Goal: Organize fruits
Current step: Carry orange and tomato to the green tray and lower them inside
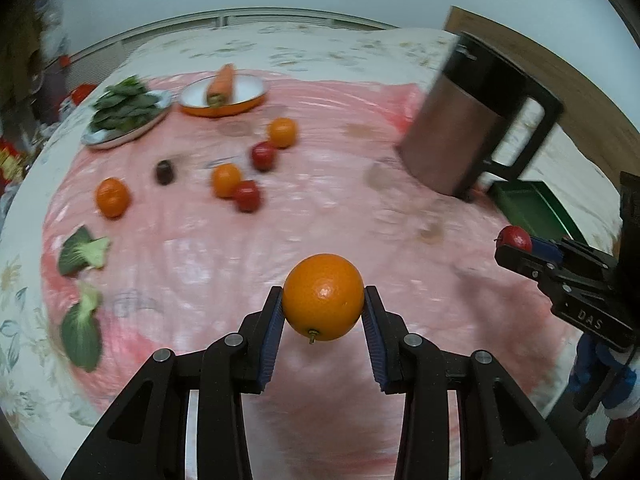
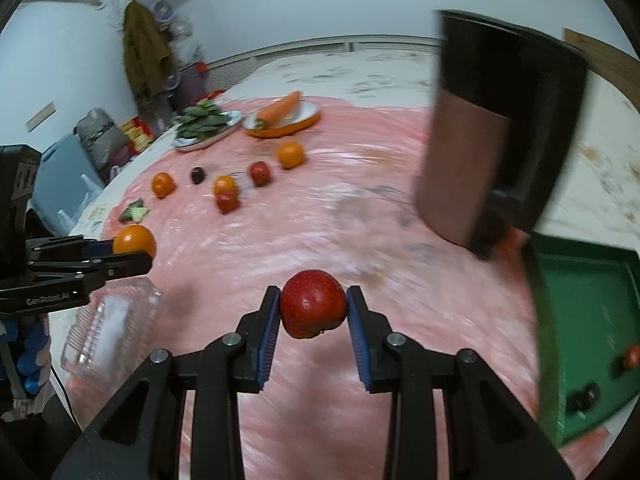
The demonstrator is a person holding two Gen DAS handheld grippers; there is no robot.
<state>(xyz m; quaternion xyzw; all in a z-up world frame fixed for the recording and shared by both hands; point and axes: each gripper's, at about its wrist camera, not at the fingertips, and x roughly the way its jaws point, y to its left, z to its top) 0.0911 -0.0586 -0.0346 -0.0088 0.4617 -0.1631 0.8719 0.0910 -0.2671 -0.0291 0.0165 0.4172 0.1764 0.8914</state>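
Left wrist view: left gripper [image 1: 324, 300] clamps an orange [image 1: 323, 297] between both blue pads, held above the pink cloth [image 1: 320, 220], stem end down. At 3 o'clock the right gripper [image 1: 516, 240] pokes in, holding a red apple [image 1: 516, 238]. Loose fruit at 11 to 12 o'clock: orange 2 [image 1: 113, 197], orange 3 [image 1: 226, 180] touching apple 2 [image 1: 247, 195], apple 3 [image 1: 263, 155] touching orange 4 [image 1: 282, 132], and a dark fruit [image 1: 164, 172] (blurred, can't tell the kind). Behind them a carrot [image 1: 221, 85] in an orange bowl [image 1: 248, 106] and greens [image 1: 126, 106] on a plate [image 1: 116, 138]. Two loose bok choy pieces at 9 o'clock [image 1: 84, 254]. A kettle [image 1: 468, 120] at 2 o'clock, a green tray [image 1: 536, 208] just beside its base.

Right wrist view: right gripper [image 2: 313, 308] pinches the red apple [image 2: 313, 304] between both pads, above the cloth [image 2: 320, 220]. At 9 o'clock the left gripper [image 2: 136, 258] holds its orange [image 2: 134, 240]. A clear plastic box [image 2: 108, 328] lies below it at 8 o'clock. The green tray [image 2: 592, 308] sits at 3 to 4 o'clock with a small red fruit [image 2: 633, 356] inside (partly cut off). The kettle [image 2: 488, 132] is at 1 o'clock. The loose fruit, bowl [image 2: 288, 130] and plate [image 2: 200, 142] are at 11 o'clock.
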